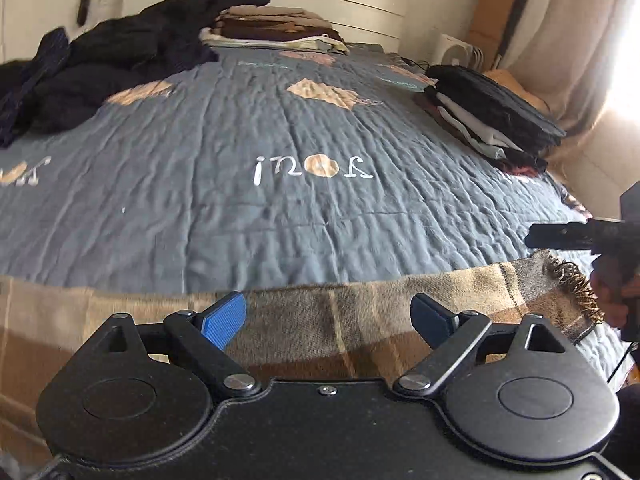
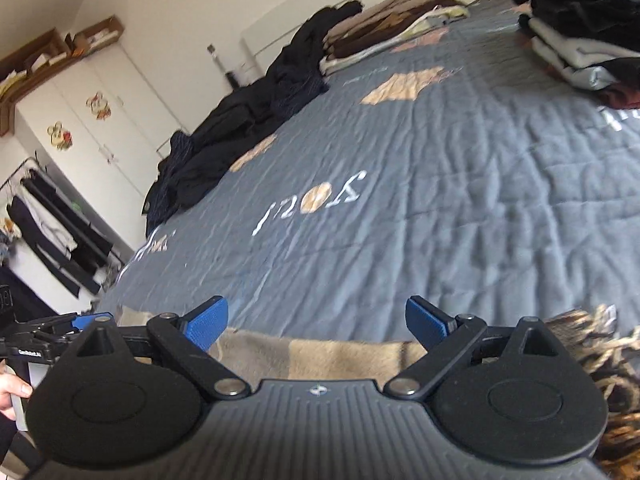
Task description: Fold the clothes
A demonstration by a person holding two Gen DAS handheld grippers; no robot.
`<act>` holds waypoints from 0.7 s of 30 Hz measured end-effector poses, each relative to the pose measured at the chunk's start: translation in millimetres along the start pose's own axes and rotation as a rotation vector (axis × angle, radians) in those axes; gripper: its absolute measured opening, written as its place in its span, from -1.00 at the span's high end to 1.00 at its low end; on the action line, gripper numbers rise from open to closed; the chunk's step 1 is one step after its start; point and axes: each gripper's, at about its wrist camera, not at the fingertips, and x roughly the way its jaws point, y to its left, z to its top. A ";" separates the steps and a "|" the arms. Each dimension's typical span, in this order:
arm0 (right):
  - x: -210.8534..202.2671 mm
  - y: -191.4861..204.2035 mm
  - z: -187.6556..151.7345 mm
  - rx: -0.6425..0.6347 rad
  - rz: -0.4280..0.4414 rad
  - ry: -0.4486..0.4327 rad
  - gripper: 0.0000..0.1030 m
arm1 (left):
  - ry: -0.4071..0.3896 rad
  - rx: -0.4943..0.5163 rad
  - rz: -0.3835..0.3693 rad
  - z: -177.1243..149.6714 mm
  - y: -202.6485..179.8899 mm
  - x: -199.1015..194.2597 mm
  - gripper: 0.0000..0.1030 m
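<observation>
A tan and brown plaid scarf [image 1: 360, 312] with a dark fringe [image 1: 576, 284] lies flat along the near edge of the bed. My left gripper [image 1: 330, 320] hovers just above it, open, nothing between its blue pads. In the right wrist view the same scarf [image 2: 320, 354] lies under my right gripper [image 2: 316, 324], which is also open and empty; its fringe [image 2: 600, 344] spreads at the right. The right gripper's body [image 1: 592, 236] shows at the right edge of the left wrist view. The left gripper's blue tip [image 2: 90, 320] shows at the left edge of the right wrist view.
The bed has a grey-blue quilt [image 1: 280, 208] with white lettering. A heap of dark unfolded clothes [image 1: 100, 68] lies at the far left, a folded brown stack [image 1: 276, 28] by the headboard, and a folded dark stack [image 1: 492, 116] on the right. A wardrobe [image 2: 88, 120] and clothes rack [image 2: 52, 232] stand left.
</observation>
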 end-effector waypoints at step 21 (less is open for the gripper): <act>91.1 82.0 -76.4 -0.323 -0.096 0.081 -0.85 | -0.101 0.326 0.160 -94.1 35.4 49.4 -1.00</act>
